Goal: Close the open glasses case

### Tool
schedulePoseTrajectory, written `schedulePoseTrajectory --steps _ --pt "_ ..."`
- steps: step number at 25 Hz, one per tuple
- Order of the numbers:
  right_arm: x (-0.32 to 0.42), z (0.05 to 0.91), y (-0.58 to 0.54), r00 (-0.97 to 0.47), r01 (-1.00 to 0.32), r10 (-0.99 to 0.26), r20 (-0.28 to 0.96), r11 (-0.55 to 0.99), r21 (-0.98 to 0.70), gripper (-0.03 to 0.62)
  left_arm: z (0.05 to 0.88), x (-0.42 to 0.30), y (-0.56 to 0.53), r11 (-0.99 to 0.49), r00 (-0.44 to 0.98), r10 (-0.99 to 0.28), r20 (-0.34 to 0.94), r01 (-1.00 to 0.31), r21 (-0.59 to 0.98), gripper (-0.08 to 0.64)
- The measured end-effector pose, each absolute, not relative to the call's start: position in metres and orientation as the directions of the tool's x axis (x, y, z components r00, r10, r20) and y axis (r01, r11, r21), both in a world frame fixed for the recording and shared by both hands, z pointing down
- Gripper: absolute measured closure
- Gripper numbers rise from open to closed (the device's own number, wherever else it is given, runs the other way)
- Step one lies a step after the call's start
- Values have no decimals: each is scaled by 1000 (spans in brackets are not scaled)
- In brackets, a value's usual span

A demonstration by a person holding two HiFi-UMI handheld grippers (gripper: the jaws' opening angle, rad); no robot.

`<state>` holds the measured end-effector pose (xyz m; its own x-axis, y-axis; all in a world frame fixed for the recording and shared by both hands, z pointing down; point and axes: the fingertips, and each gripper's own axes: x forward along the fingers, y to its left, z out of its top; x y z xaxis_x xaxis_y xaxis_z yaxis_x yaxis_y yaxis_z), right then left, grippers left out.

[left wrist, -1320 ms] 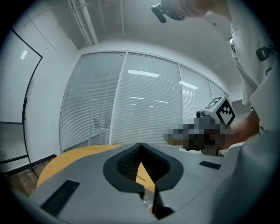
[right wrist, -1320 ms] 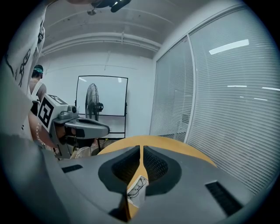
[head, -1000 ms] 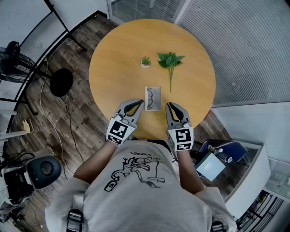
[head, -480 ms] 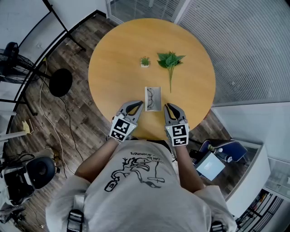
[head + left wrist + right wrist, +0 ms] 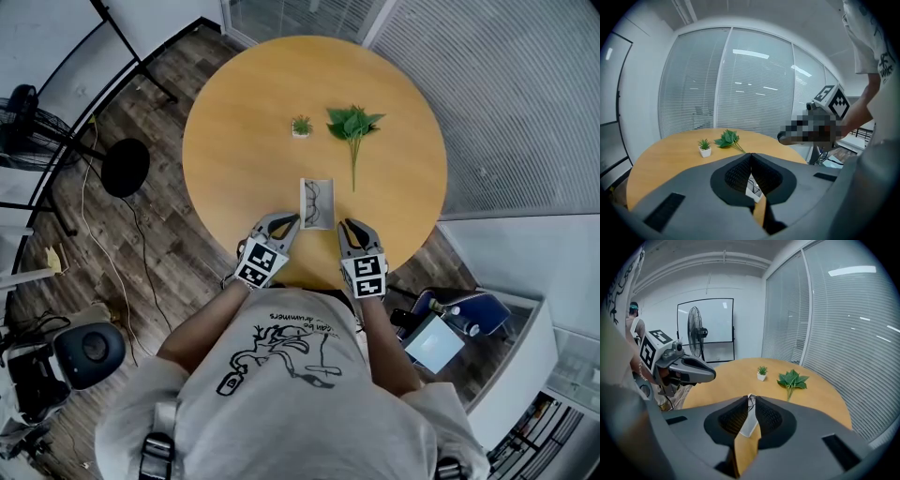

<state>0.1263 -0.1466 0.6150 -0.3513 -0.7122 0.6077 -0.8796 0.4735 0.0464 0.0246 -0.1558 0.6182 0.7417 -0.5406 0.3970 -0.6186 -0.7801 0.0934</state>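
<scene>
The open glasses case (image 5: 316, 202) lies near the front edge of the round wooden table (image 5: 234, 141), a pair of glasses showing inside it. My left gripper (image 5: 292, 220) is just left of the case's near end, jaws shut with nothing between them. At the case's near right, my right gripper (image 5: 346, 224) has its jaws drawn to a thin slit and also holds nothing. Neither touches the case. A strip of the case (image 5: 753, 188) shows below the joined pads in the left gripper view. The case (image 5: 749, 420) lies straight ahead in the right gripper view.
A small potted plant (image 5: 301, 127) and a leafy green sprig (image 5: 353, 124) lie farther back on the table. A fan (image 5: 23, 122) and a black round stand base (image 5: 127, 169) are on the floor to the left. A bag and bottle (image 5: 459, 314) sit at the right.
Both grippers have moved forward and inward, ending closer to the near end of the case. The case itself has not moved.
</scene>
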Motion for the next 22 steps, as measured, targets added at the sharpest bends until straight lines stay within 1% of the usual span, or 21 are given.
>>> schedulePoseTrajectory --steps 15,22 --pt "132 661 -145 -361 -872 -662 657 489 14 523 682 39 -145 -799 721 -474 505 -594 99 540" --pt "131 677 -154 -353 -882 -643 679 471 -13 515 703 44 -149 -810 712 -448 541 -580 92 539"
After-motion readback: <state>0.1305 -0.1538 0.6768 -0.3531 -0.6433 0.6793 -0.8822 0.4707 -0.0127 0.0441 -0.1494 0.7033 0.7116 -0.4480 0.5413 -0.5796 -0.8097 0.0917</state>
